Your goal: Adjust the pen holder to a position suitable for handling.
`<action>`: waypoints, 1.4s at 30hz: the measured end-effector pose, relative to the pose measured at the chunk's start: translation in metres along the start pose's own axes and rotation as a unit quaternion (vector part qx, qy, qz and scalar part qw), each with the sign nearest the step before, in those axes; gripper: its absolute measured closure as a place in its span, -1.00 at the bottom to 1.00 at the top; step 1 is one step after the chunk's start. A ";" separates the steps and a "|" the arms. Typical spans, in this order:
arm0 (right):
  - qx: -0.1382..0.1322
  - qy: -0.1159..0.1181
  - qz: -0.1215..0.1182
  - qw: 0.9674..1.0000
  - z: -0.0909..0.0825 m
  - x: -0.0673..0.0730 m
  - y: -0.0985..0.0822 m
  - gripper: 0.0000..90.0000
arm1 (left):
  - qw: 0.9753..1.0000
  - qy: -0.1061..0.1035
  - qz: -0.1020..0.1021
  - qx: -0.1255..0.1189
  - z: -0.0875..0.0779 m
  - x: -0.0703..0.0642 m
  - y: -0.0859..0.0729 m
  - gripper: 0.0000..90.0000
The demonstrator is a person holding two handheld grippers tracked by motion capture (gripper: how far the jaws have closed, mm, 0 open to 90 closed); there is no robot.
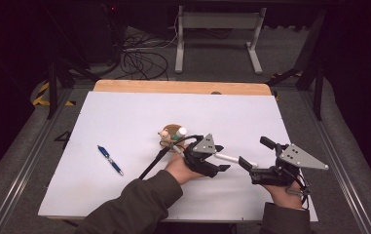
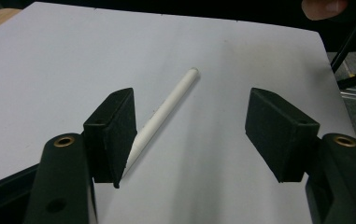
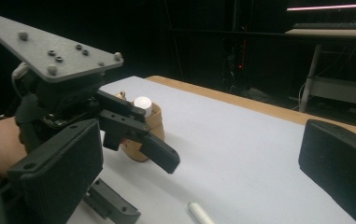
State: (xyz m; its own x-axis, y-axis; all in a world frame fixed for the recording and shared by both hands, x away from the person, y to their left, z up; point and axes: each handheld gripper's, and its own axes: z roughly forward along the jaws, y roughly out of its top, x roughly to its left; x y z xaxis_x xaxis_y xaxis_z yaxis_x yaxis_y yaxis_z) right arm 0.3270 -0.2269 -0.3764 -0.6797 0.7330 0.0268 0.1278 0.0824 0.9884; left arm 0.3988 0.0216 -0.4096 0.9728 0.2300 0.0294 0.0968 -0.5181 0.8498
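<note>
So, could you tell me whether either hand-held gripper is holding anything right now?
Nothing is held. The left hand-held gripper stands open around the white pen on the table; the right hand-held gripper is open and empty.

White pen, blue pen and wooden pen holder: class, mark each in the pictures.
white pen (image 2: 166, 109): left gripper view, middle of its barrel.
blue pen (image 1: 110, 160): high view, middle of its barrel.
wooden pen holder (image 3: 153, 122): right gripper view, its side wall.

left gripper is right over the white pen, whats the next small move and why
Probably slide the left gripper sideways to centre it, then lower and close. The white pen lies flat on the white sheet, with one end hidden behind one of the fingers instead of midway in the gap, and nothing presses on it yet.
</note>
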 end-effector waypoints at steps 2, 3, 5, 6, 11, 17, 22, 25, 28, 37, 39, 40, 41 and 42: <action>0.004 -0.001 -0.003 1.000 0.000 -0.001 -0.001 -0.99 | 1.000 -0.001 0.001 0.000 0.005 0.002 0.002 -0.22; 0.005 0.000 -0.003 1.000 0.000 -0.001 -0.001 -0.99 | 1.000 -0.001 0.002 0.001 0.008 0.003 0.004 -0.21; 0.005 0.000 -0.001 1.000 -0.001 -0.002 -0.001 -0.99 | 1.000 -0.002 0.002 0.002 0.012 0.005 0.006 -0.20; 0.004 0.000 0.000 1.000 -0.001 -0.002 -0.001 -0.99 | 1.000 -0.002 0.002 0.002 0.015 0.006 0.007 -0.20; 0.008 -0.004 -0.005 1.000 -0.003 -0.004 -0.001 -0.99 | 1.000 -0.008 0.006 0.007 0.028 0.008 0.013 -0.18; 0.005 -0.007 -0.001 1.000 -0.008 -0.007 -0.001 -0.99 | 1.000 -0.004 0.019 0.015 0.044 0.009 0.021 -0.17; 0.004 -0.008 -0.001 1.000 -0.009 -0.009 -0.001 -0.99 | 0.999 -0.016 0.027 0.021 0.058 0.013 0.025 -0.17; 0.003 -0.008 0.002 1.000 -0.009 -0.009 -0.001 -0.99 | 0.999 -0.023 0.031 0.029 0.066 0.015 0.027 -0.14; 0.003 -0.008 0.002 1.000 -0.009 -0.009 -0.001 -0.99 | 0.999 -0.027 0.034 0.029 0.074 0.018 0.027 -0.11; 0.003 -0.006 0.001 1.000 -0.009 -0.010 -0.001 -0.99 | 0.997 -0.034 0.045 0.053 0.093 0.022 0.026 0.00; 0.002 -0.006 0.001 1.000 -0.009 -0.010 -0.001 -0.99 | 0.997 -0.032 0.049 0.058 0.097 0.022 0.025 0.02; 0.002 -0.005 0.002 1.000 -0.009 -0.009 -0.001 -0.99 | 0.996 -0.033 0.047 0.063 0.099 0.022 0.024 0.02; 0.002 -0.005 0.002 1.000 -0.009 -0.009 -0.001 -0.99 | 0.996 -0.033 0.049 0.063 0.100 0.023 0.024 0.02; 0.002 -0.004 0.002 1.000 -0.009 -0.009 -0.001 -0.99 | 0.996 -0.035 0.046 0.064 0.102 0.023 0.023 0.03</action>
State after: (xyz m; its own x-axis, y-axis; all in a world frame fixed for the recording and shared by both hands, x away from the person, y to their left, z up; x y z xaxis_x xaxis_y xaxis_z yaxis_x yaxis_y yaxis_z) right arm 0.3269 -0.2396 -0.3765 -0.6729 0.7392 0.0285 0.1326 0.0825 0.9877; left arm 0.4449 -0.0689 -0.4426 0.9906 0.1207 0.0644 0.0273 -0.6357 0.7714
